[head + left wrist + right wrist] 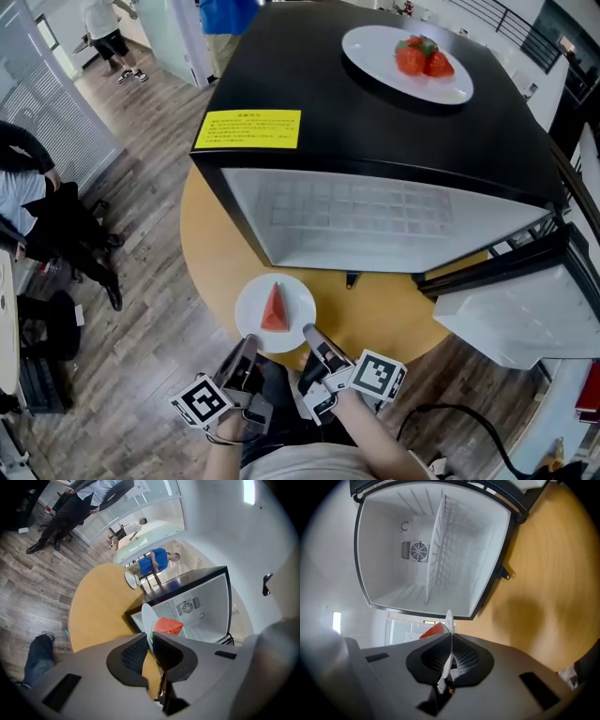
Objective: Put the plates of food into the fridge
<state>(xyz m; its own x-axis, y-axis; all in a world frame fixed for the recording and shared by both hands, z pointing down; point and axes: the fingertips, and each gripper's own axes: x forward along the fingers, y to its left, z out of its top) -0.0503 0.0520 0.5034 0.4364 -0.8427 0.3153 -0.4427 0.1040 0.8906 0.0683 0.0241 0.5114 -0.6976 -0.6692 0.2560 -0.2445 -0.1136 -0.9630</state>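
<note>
Head view shows two white plates. One plate (251, 314), carrying a single watermelon wedge (274, 309), is pinched by both tongs: the left tongs (246, 345) grip its near-left rim and the right tongs (314, 336) its near-right rim. Each gripper view shows the jaws pressed onto the thin rim. Just ahead of the tongs, on the round wooden desk (211, 244), stands one black mini fridge (375, 141), open, with one wire shelf (436, 550) inside. The second plate (375, 52), with strawberries (422, 58), lies on the fridge top, well beyond the tongs. One yellow label (247, 129) there carries writing too small to read.
</note>
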